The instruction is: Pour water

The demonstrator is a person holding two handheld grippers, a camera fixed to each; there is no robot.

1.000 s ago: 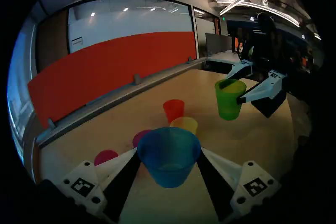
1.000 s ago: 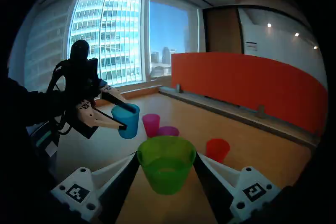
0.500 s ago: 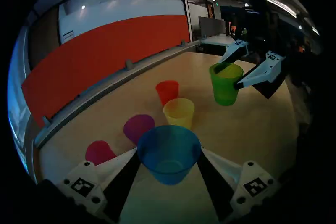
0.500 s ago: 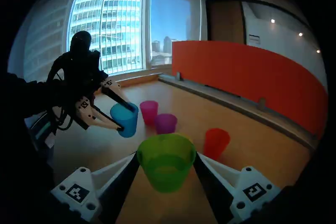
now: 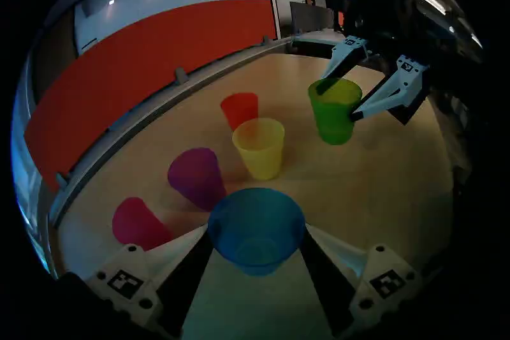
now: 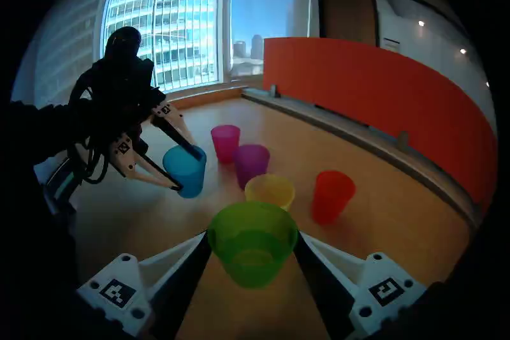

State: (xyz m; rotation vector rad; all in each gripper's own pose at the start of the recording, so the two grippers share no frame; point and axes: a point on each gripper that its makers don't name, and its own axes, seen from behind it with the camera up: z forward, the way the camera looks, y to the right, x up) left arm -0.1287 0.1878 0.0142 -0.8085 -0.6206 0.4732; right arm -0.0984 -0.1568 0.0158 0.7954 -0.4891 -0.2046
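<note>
I had the left tongs (image 5: 256,231) clamped on the blue cup (image 5: 256,244), one finger pressed to each side of it just below the rim. The cup sat upright with its mouth open to the camera. The right tongs (image 6: 252,236) gripped the green cup (image 6: 253,254) the same way, both fingers tight against its sides and the cup upright.

In the left gripper view the green cup showed farther off, to the upper right, pinched between the right tongs' white fingers. In the right gripper view the blue cup showed off to the left, between the left tongs' fingers. Both cups were low over the pale wooden counter (image 5: 389,174). I could not tell whether either one touched it, nor whether either held water.

Four more cups stood on the counter between the two held ones. The yellow cup (image 5: 259,147) was nearest the middle, with the red cup (image 5: 240,108) just behind it in the left gripper view. The purple cup (image 5: 195,177) stood near the yellow one, and the pink cup (image 5: 136,224) lay beyond the purple, closest to the blue cup's side.

A long orange panel (image 5: 127,59) ran along the far edge of the counter. In the right gripper view a large window (image 6: 169,27) looked out on tall buildings.
</note>
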